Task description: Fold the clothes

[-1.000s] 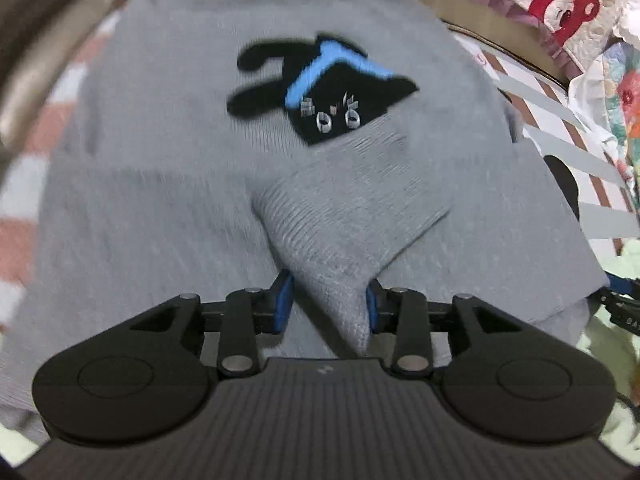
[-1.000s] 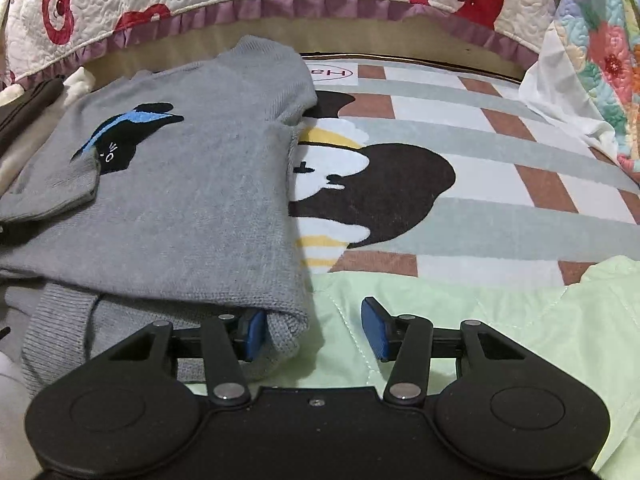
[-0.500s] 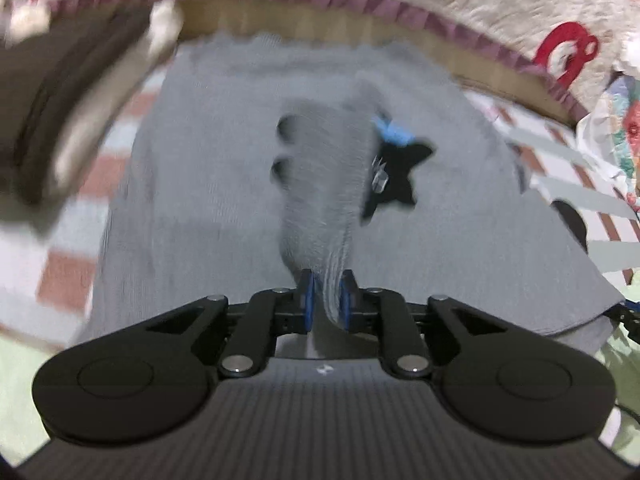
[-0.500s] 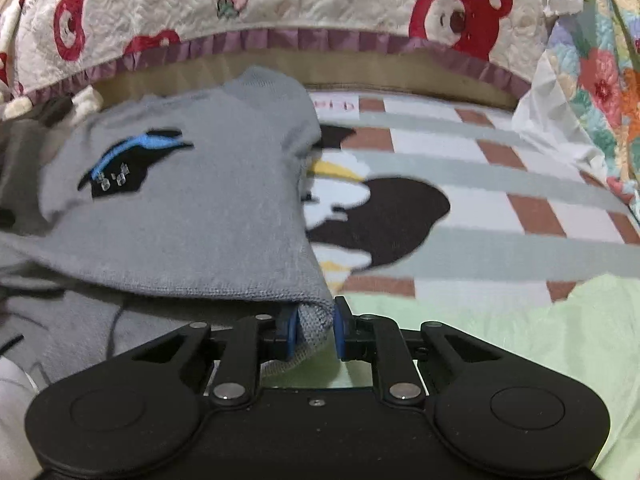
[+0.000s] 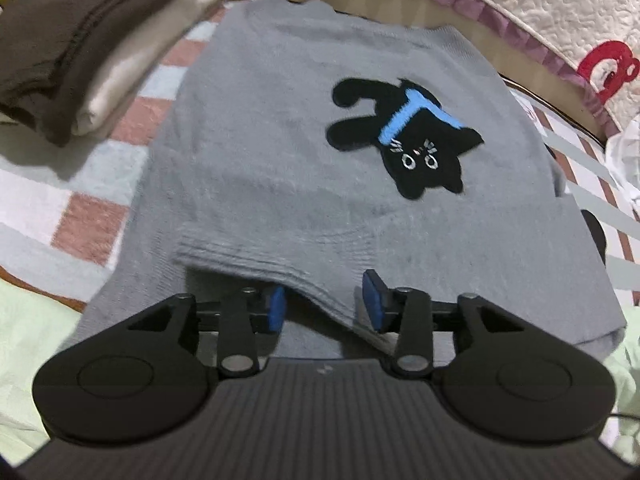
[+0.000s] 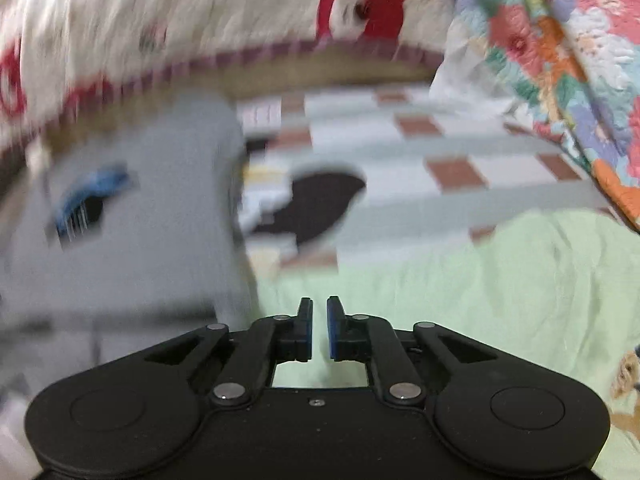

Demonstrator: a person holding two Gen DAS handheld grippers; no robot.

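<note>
Grey knit sweater with black cat patch [image 5: 280, 184] fills our frame centre; left gripper [image 5: 324, 300] fingers spread around its cuff, right gripper [image 6: 320, 328] fingers nearly closed, empty.

Left tool [image 5: 324, 300] has its jaws spread wide; right tool [image 6: 320, 328] nearly closed, gripping nothing.

Left gripper [image 5: 324, 300]: I see a matte black body, ribbed top, blue pads, silver pivot screws.
Right gripper [image 6: 320, 328]: I see the same black linkage, blue-faced fingers, round side discs.

Checked bed cover [image 5: 92, 216] carries grey sweater [image 5: 280, 152] and folded clothes [image 5: 80, 40].
</note>
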